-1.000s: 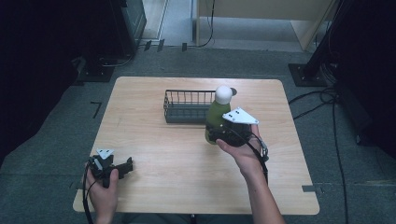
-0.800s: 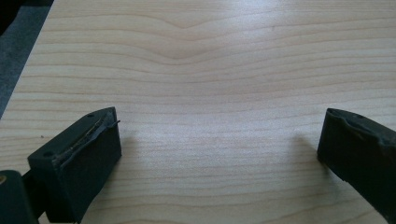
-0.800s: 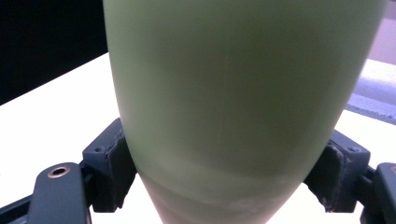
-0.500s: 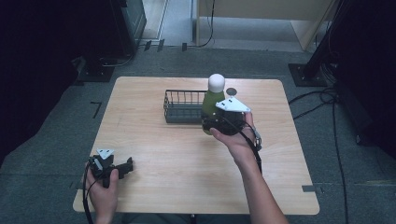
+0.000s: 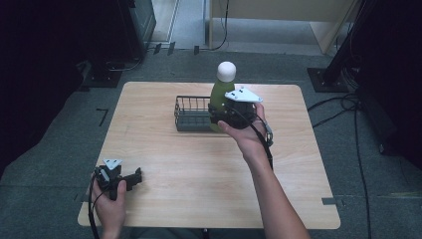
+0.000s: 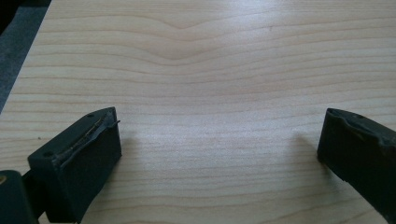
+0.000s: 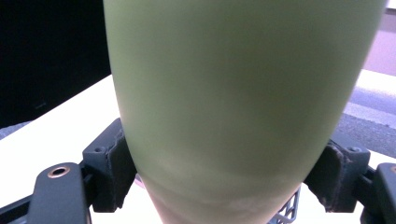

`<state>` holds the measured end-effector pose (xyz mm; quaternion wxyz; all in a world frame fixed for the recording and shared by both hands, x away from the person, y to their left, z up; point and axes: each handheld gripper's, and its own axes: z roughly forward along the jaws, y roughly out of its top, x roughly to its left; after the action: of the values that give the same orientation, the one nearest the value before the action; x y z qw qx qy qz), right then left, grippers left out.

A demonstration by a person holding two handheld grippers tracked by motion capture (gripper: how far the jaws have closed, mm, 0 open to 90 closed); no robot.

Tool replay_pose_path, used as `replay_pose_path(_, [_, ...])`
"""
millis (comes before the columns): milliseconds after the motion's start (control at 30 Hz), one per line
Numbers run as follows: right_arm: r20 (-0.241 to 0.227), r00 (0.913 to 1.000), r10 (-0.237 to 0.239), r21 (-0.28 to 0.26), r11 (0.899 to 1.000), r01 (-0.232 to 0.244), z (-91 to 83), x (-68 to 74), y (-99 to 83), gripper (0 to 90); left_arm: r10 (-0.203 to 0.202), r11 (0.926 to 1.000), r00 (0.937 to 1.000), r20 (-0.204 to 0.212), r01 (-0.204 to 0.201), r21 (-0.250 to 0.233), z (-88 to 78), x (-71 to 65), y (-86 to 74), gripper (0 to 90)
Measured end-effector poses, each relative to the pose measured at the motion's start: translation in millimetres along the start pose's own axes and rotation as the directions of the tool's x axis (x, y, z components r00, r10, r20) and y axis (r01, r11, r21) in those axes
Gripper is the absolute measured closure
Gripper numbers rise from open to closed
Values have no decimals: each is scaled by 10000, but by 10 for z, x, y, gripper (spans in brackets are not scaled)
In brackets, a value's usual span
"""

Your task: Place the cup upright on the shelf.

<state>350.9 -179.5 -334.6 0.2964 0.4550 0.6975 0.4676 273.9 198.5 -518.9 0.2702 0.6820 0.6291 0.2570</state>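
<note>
While our right gripper (image 5: 222,110) holds the green bottle (image 5: 219,94) upright, its two black jaws press against the bottle's sides, as the right gripper view shows with the bottle (image 7: 243,107) close up between them. From the high view, the bottle (white-capped, green-bodied) stands at the right end of the dark wire basket (image 5: 191,113), which sits on the far middle of the wooden table (image 5: 199,174); we cannot tell whether the bottle's base is inside the basket or raised over it. Our left gripper (image 5: 130,177) rests low at the table's near left corner, well apart from the basket. In the left gripper view its jaws stand wide apart over bare wood (image 6: 210,70), gripping nothing.
</note>
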Motion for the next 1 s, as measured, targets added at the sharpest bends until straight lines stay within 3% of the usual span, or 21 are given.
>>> replay_pose_path(500, [351, 9988, 345, -99, 9994, -342, 285, -225, 227, 205, 21, 10000, 10000, 12, -21, 9, -1, -10, -1, 0])
replay_pose_path(767, [730, 9949, 702, -340, 9971, -679, 549, -328, 183, 205, 44, 10000, 10000, 25, -44, 24, -2, -10, -1, 0])
replay_pose_path(1000, [979, 9933, 618, -147, 9980, -607, 745, -333, 86, 205, 59, 10000, 10000, 24, -59, 29, -2, -9, 0, 0])
